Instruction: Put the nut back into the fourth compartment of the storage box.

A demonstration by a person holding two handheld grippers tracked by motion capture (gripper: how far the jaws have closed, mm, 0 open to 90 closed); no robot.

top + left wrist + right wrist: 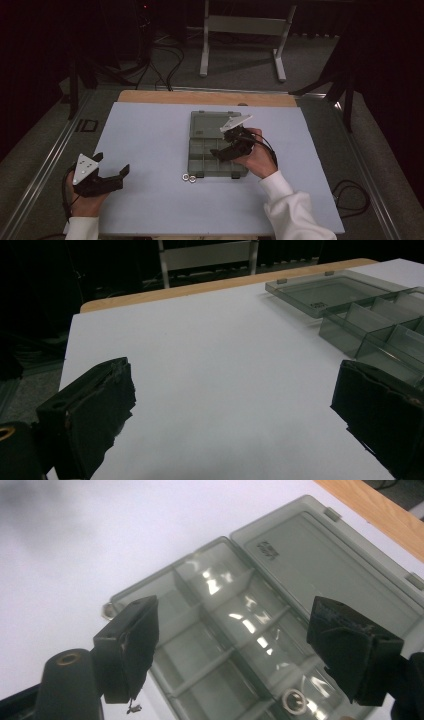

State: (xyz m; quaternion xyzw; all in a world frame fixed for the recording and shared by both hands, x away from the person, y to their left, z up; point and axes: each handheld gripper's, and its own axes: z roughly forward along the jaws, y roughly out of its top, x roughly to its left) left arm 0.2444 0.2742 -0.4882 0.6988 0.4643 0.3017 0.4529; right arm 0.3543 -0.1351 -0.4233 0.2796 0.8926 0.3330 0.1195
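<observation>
Hovering spread and empty over the compartment box [216, 145], right gripper [223, 150] is nearer the washers [188, 177]; left gripper [111, 167] spread, idle.

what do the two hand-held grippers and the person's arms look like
Both are black. The left hand-held gripper carries a grey three-cornered plate with small holes, as does the right hand-held gripper; a black cable loops from the right one. In the gripper views the jaw pads look frayed. The sleeves are white.

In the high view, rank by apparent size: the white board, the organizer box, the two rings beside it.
1. White board, largest by far.
2. Organizer box, lid open.
3. Two rings, tiny; they look alike, so I won't rank one above the other.
</observation>
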